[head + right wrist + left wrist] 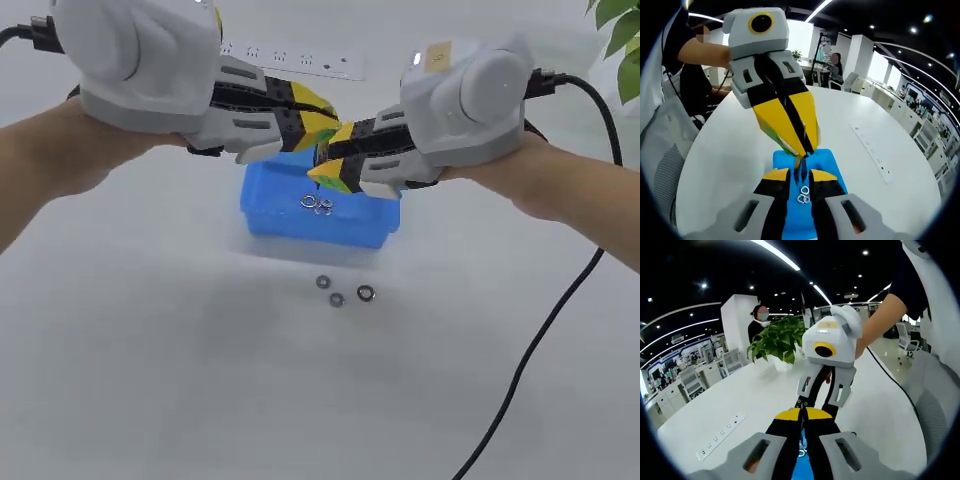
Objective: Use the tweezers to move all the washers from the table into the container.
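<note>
Left gripper [328,128]: upper left of the head view, reaching in to frame centre. Fingers pressed together, apparently pinching the tweezers [801,172], a thin dark sliver hanging below the tips in the right gripper view.
Container [310,225]: blue tray at frame centre, directly under both sets of tips.
Stored washers [317,204]: three, lying inside the container near its front wall.
Loose washers [336,298]: three on the desk [200,380], just below the container in the frame, close together but not touching.
Right gripper [326,176]: upper right, tips meeting the opposite tips over the container. Fingers nearly together, with a narrow gap around the tweezers. Cannot tell whether clamped on them.
Handling: loose washers probably light, rigid and smooth. Lying flat, so liable to slip or flick away. Best taken across the ring, with one tweezer tip through the hole and one outside the rim. Tweezers thin and springy, so a steady, moderate squeeze is advised.
Progress: about half moved, judging by the count.
</note>
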